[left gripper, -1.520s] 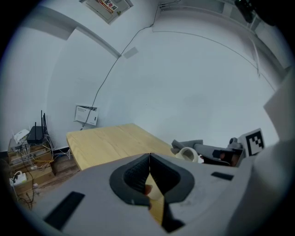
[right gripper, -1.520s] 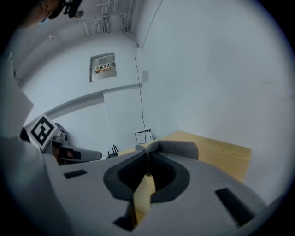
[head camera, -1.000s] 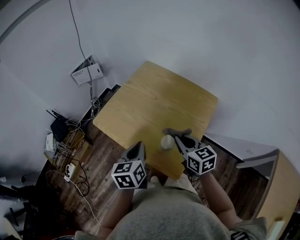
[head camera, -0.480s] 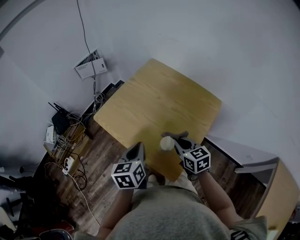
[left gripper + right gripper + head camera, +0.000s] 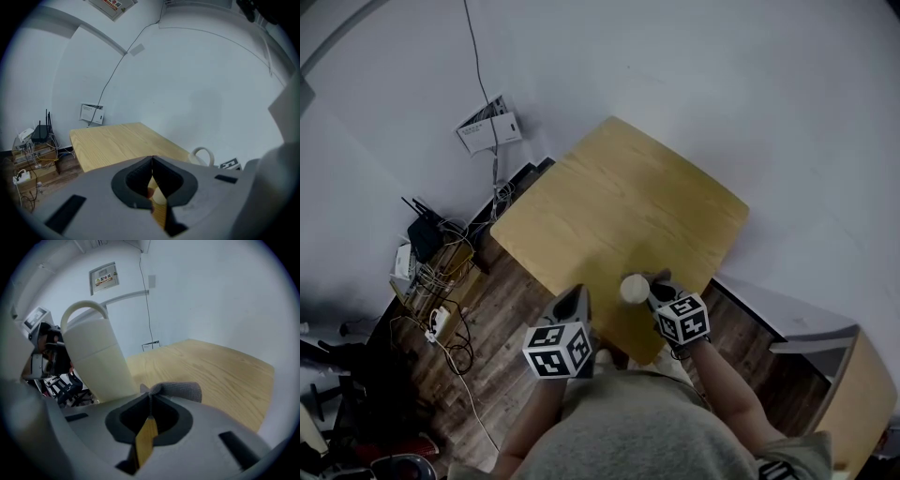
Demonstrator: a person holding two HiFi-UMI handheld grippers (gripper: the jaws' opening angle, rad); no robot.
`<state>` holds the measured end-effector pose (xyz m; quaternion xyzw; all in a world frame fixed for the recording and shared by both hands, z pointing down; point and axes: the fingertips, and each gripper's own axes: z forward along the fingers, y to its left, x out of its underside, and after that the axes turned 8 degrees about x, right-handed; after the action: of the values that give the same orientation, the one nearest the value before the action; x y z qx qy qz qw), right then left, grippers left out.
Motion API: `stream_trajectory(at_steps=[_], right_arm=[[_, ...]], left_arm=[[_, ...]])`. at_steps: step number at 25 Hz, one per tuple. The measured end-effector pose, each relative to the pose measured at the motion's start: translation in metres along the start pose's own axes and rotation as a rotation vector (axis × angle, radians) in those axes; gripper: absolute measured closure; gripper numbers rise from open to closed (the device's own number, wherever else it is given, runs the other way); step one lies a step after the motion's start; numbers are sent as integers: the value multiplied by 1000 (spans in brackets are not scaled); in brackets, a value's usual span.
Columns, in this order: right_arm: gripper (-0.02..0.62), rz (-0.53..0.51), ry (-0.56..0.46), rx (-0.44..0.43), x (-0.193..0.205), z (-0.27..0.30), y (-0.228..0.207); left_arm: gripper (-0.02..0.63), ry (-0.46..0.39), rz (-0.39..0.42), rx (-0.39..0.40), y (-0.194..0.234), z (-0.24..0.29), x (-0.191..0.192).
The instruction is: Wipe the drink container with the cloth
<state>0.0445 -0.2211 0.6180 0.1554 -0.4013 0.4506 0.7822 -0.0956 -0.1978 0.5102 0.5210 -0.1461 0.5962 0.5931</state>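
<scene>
A cream drink container (image 5: 633, 288) with a loop handle stands near the front edge of the wooden table (image 5: 619, 202). In the right gripper view the container (image 5: 98, 359) rises just left of my jaws. My right gripper (image 5: 657, 282) is shut on a grey cloth (image 5: 177, 390), which bunches out past the jaw tips beside the container's base. My left gripper (image 5: 577, 298) is shut with nothing in it, held at the table's front edge, left of the container. In the left gripper view only the container's handle (image 5: 202, 155) shows, at the right.
A white wall surrounds the table. Cables, a router and boxes (image 5: 427, 267) lie on the dark floor at the left. A paper sheet (image 5: 490, 125) hangs on the wall. A wooden cabinet (image 5: 867, 375) stands at the right.
My right gripper has drawn back toward the front edge with the cloth, closer to the container. The left gripper has stayed put.
</scene>
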Motion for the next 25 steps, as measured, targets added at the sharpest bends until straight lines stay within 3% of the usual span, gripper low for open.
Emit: stream_trajectory(at_steps=[13, 25], right_arm=[[586, -4, 22, 53, 16, 8, -3], [586, 41, -143, 224, -16, -44, -24]], left_arm=[[603, 7, 9, 8, -3, -4, 3], [603, 6, 27, 43, -10, -14, 5]])
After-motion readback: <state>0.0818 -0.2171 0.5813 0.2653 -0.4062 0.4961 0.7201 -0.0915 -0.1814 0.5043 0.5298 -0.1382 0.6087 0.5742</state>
